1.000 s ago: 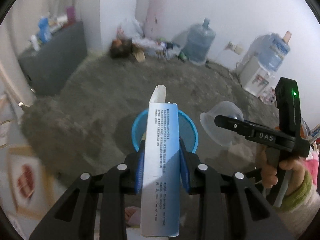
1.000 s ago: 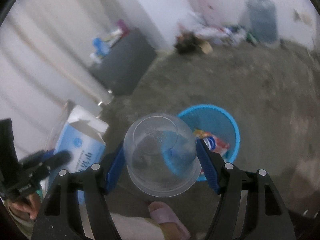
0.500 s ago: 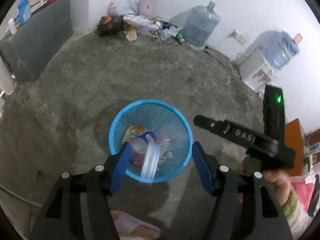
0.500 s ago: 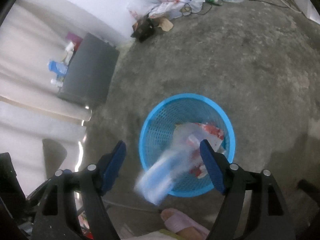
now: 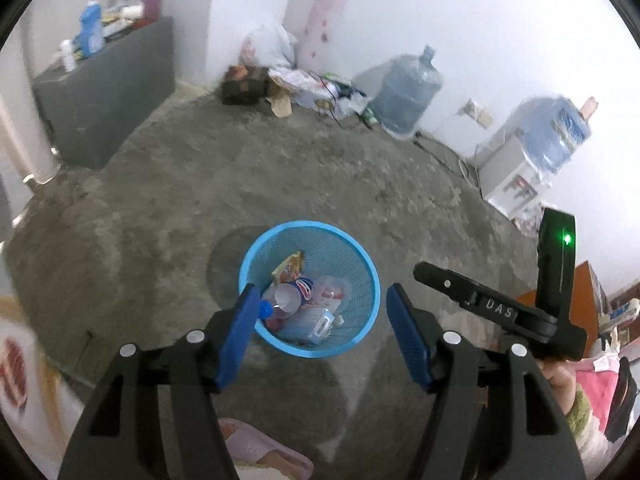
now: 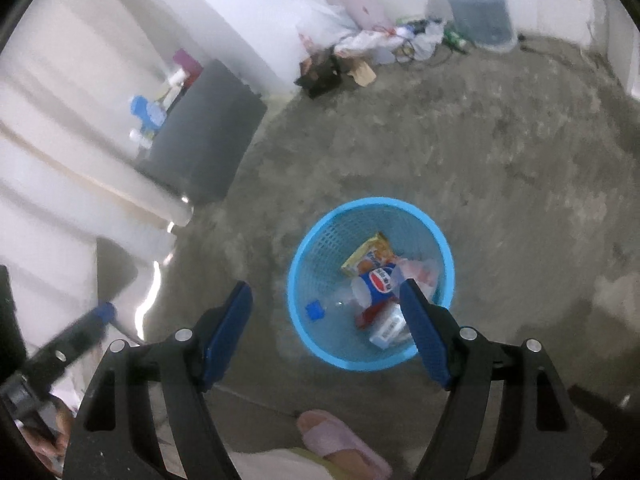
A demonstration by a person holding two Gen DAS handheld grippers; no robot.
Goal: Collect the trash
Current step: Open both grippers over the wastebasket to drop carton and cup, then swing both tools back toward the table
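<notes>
A blue mesh waste basket (image 5: 360,254) stands on the concrete floor; it also shows in the right wrist view (image 6: 316,240). Inside lie a Pepsi bottle (image 6: 380,280), a yellow snack wrapper (image 6: 370,254), a clear plastic cup (image 5: 286,298) and a blue-and-white carton (image 5: 316,322). My left gripper (image 5: 322,334) is open and empty above the basket's near rim. My right gripper (image 6: 326,330) is open and empty above the basket's left side. The right gripper's body (image 5: 500,312) shows at the right of the left wrist view.
A dark grey cabinet (image 5: 108,100) with bottles on top stands at the left. A trash pile (image 5: 296,84), a water jug (image 5: 408,96) and a water dispenser (image 5: 516,168) line the far wall. A pink slipper (image 6: 344,440) is just below the grippers.
A second ago my left gripper held the carton and my right held the clear cup. Both opened and dropped them into the basket. Both grippers have since tilted up slightly.
</notes>
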